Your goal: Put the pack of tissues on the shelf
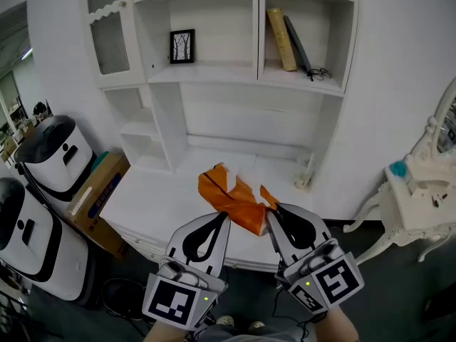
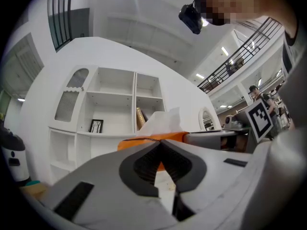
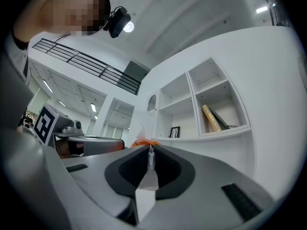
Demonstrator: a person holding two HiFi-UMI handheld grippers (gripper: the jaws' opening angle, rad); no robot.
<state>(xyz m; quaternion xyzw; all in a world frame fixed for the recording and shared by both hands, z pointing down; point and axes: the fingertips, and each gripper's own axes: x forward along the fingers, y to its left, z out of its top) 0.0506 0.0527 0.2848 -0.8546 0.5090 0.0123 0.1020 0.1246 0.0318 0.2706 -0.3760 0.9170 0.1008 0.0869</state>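
The pack of tissues (image 1: 231,194) lies on the counter (image 1: 160,191) near its front edge, with the left gripper (image 1: 226,216) and right gripper (image 1: 270,215) at its near side. Above, a picture frame (image 1: 182,46) occupies the left compartment, books (image 1: 283,38) the right.

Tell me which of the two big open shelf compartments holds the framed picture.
The left compartment, beside the ribbed-glass door: the black-framed picture stands in it alone. The right compartment holds leaning books instead.

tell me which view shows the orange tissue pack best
Head view: the tissue pack shows nearly whole from above. Left gripper view shows only its top edge; right gripper view just an orange sliver.
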